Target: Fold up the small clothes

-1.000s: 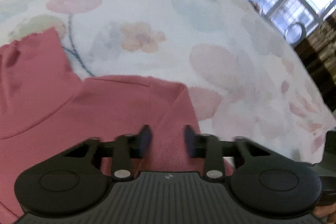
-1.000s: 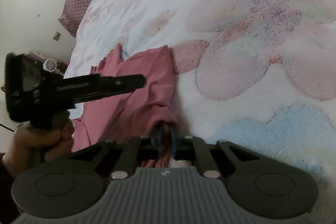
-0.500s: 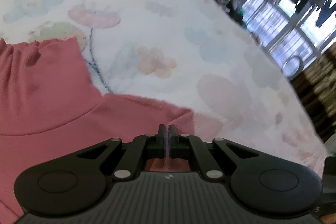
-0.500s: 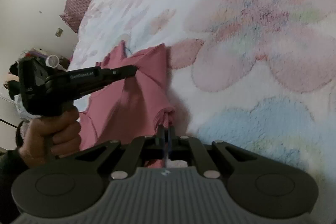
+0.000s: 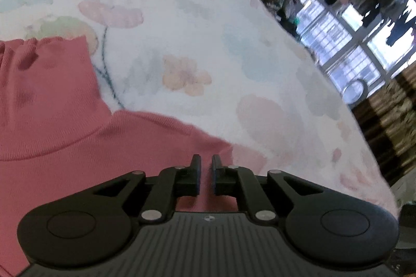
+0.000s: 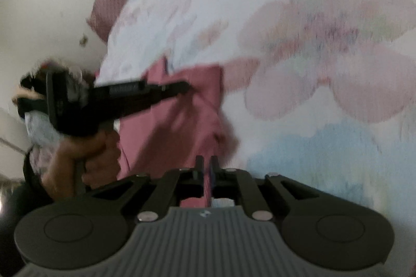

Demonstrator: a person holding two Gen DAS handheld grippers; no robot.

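Pink top (image 5: pixel 59 136) lies on the floral bed cover (image 5: pixel 197 48), collar toward far left.

Left gripper (image 5: pixel 205 173): jaws slightly parted over the shoulder edge; small gap, no cloth visibly pinched.

Right gripper (image 6: pixel 206 170): jaws closed on a fold of the top's lower edge.

Long axis runs between the 2 grippers; the cloth is directly beneath both. No containers seen.

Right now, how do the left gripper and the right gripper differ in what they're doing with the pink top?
The left gripper has a narrow gap between its fingers with nothing visibly pinched, while the right gripper is shut on a fold of the pink top. The left gripper sits over the top's shoulder near the collar; the right gripper holds a bunched edge, lifted off the floral blanket. Both are black, two-fingered and hand-held.
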